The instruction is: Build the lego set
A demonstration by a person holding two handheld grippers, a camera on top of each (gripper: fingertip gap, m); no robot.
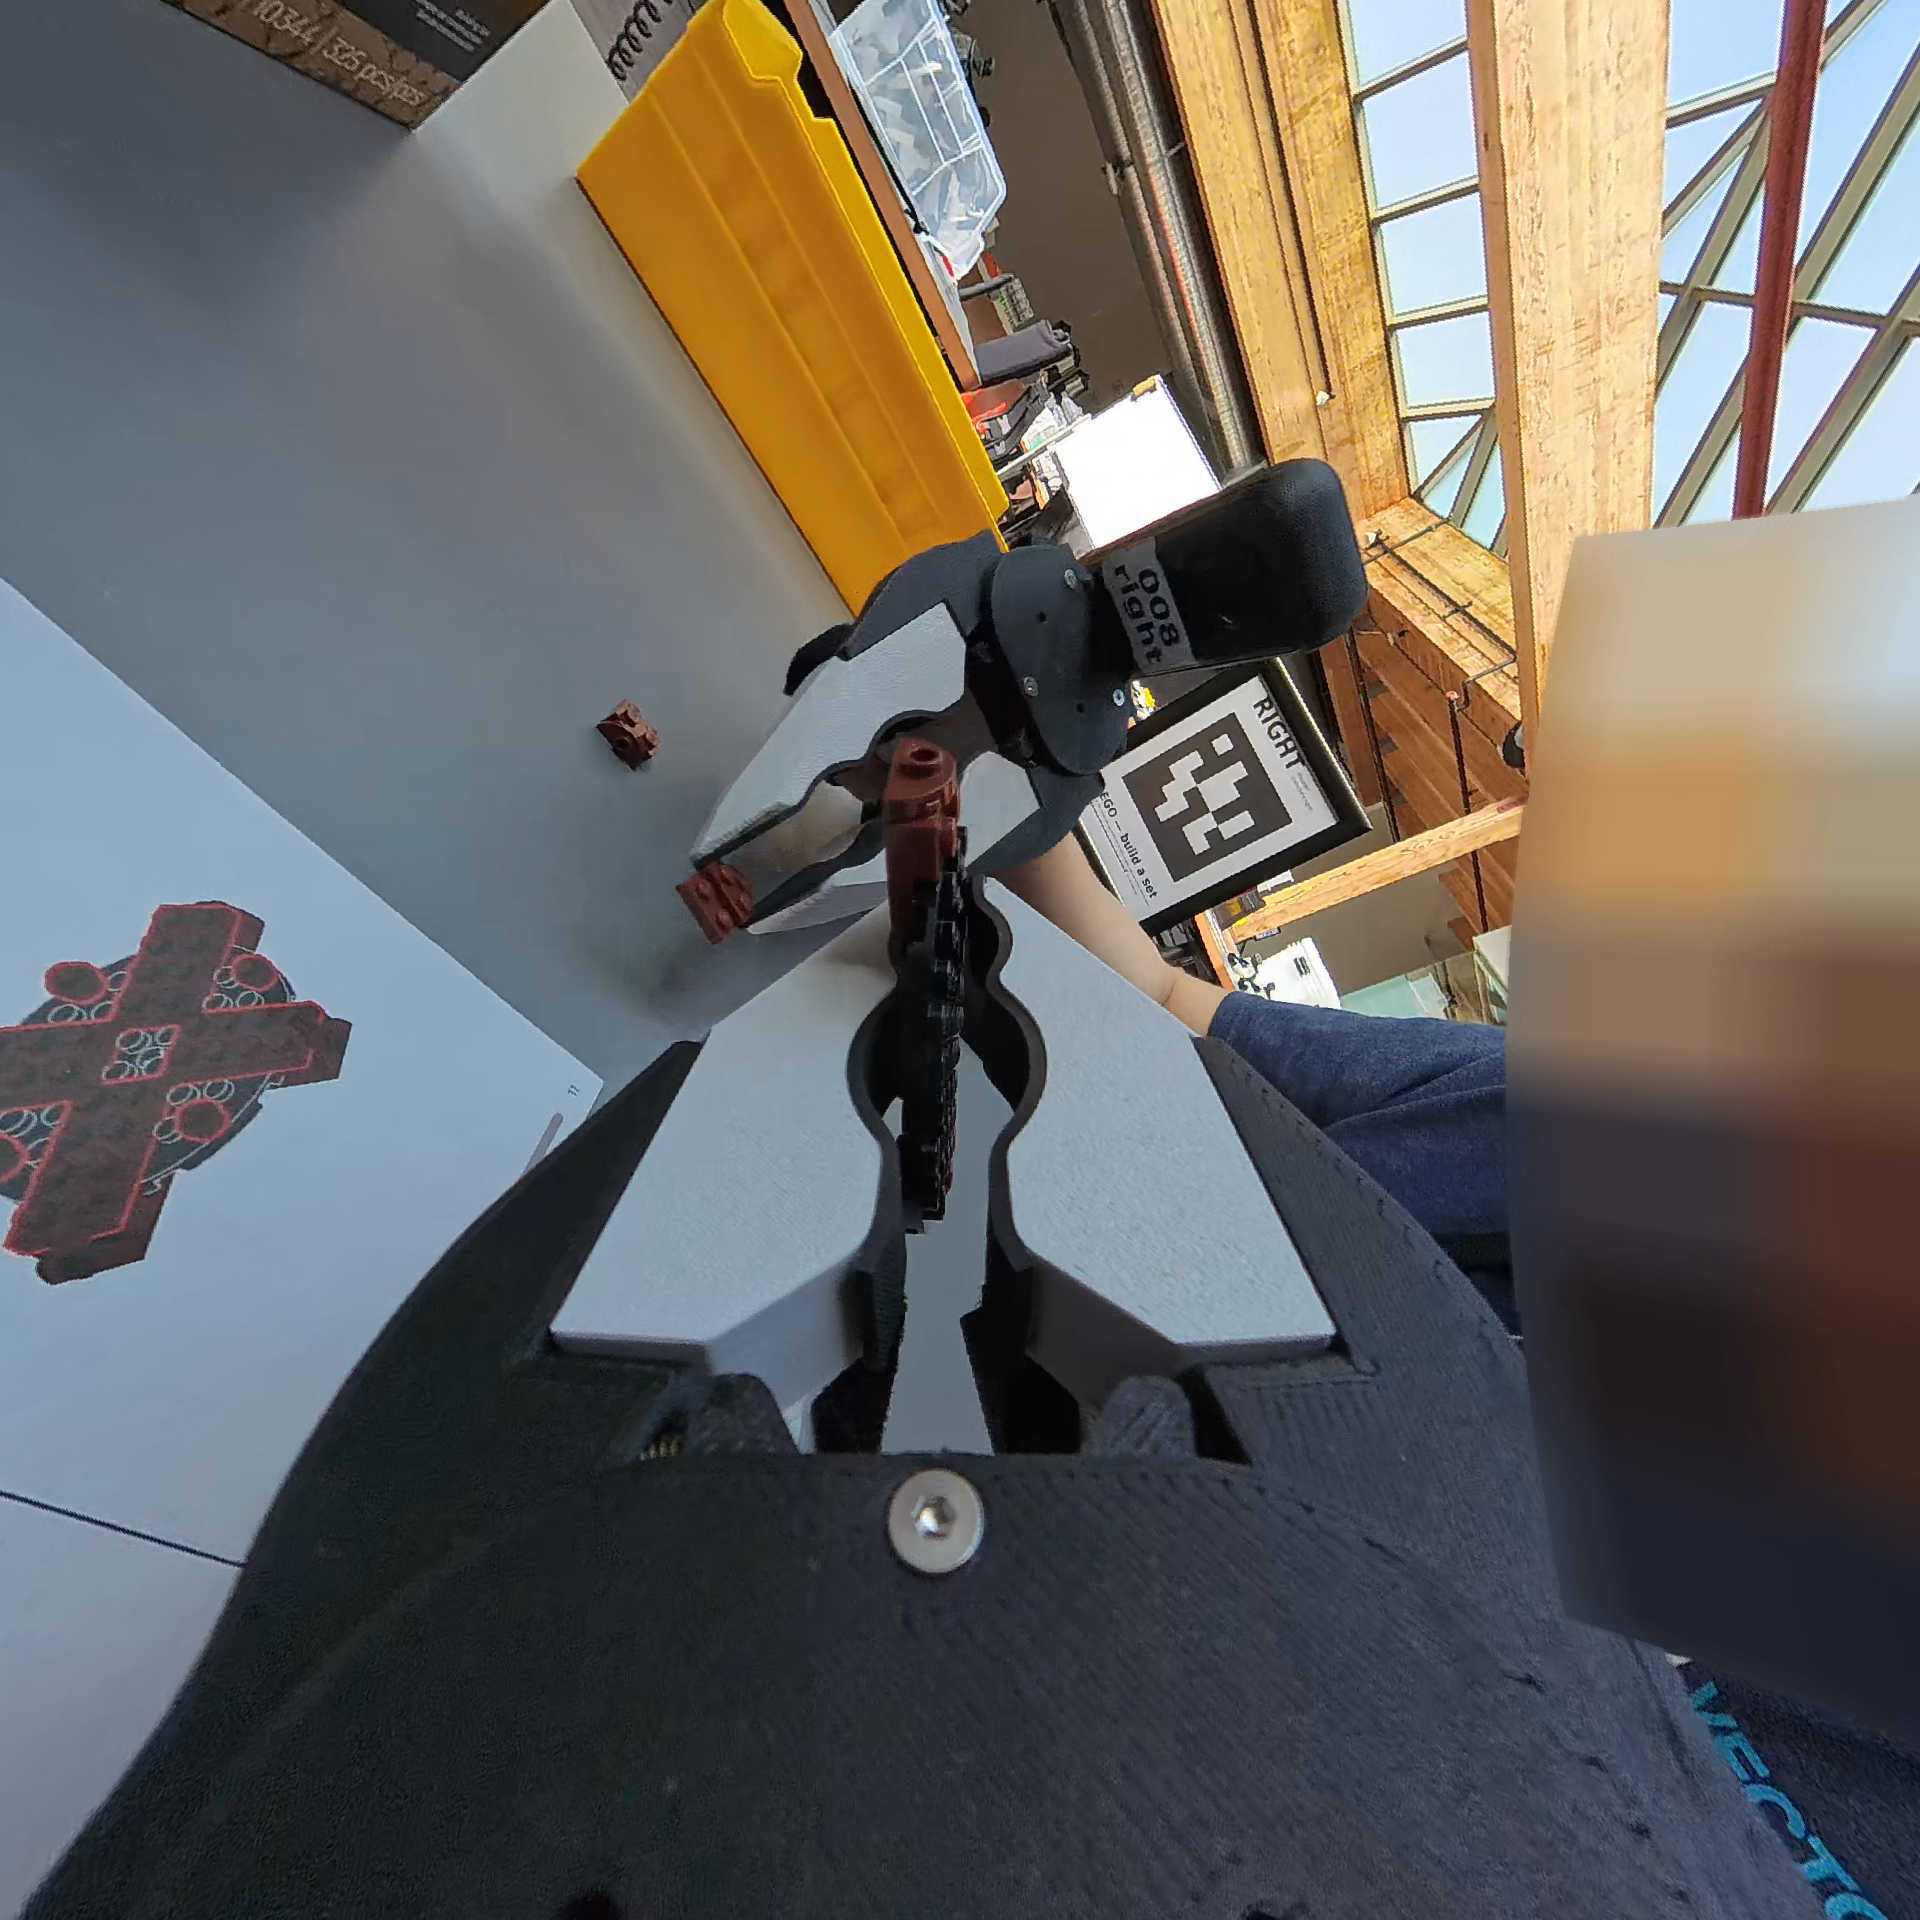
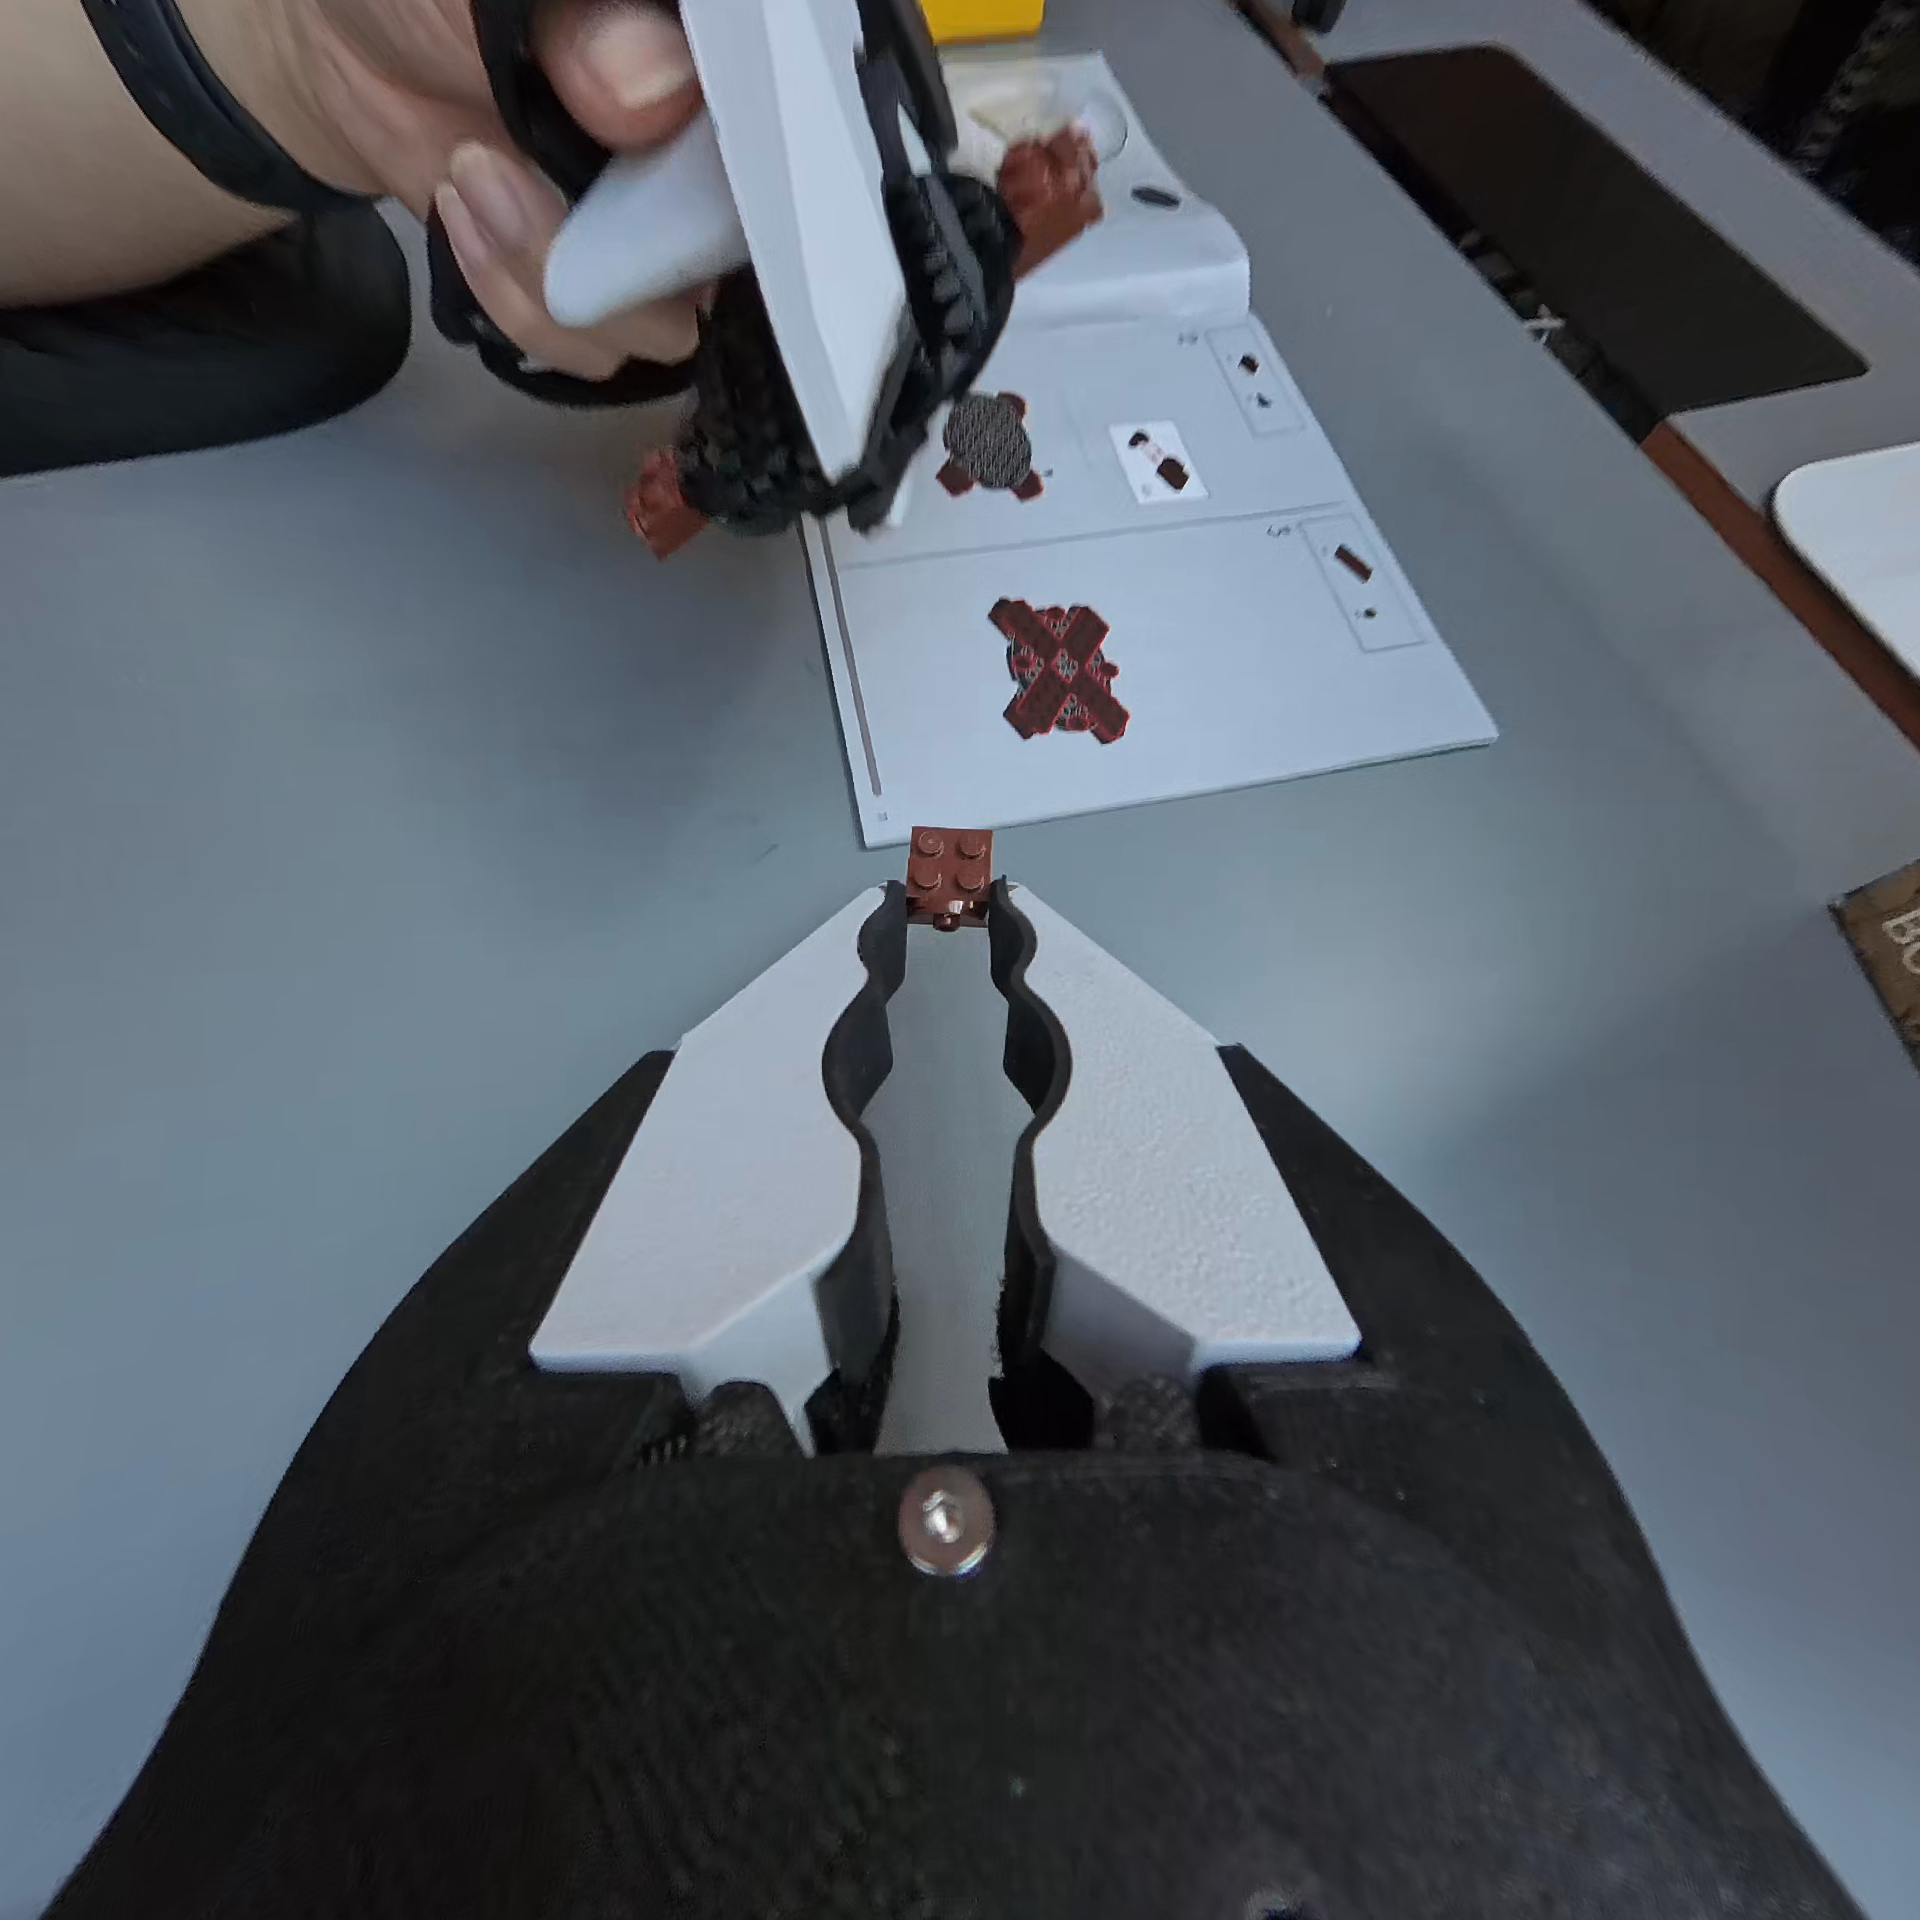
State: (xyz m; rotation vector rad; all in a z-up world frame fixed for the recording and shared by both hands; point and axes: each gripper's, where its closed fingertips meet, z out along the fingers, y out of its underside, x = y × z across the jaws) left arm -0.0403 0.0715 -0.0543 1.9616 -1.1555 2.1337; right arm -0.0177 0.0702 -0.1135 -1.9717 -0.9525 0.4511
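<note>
My right claw [image 2: 948,902] pinches a small brown brick [image 2: 948,871] by its sides; my left claw [image 1: 940,997] clamps the black round plate assembly [image 1: 928,1049] edgewise. Both look light, rigid and likely slippery.

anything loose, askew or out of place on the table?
One stray: a small reddish-brown brick lies tipped on its side alone on the grey table, beyond the instruction booklet. Otherwise nothing stands out; each hand-held gripper grips its piece squarely.
</note>
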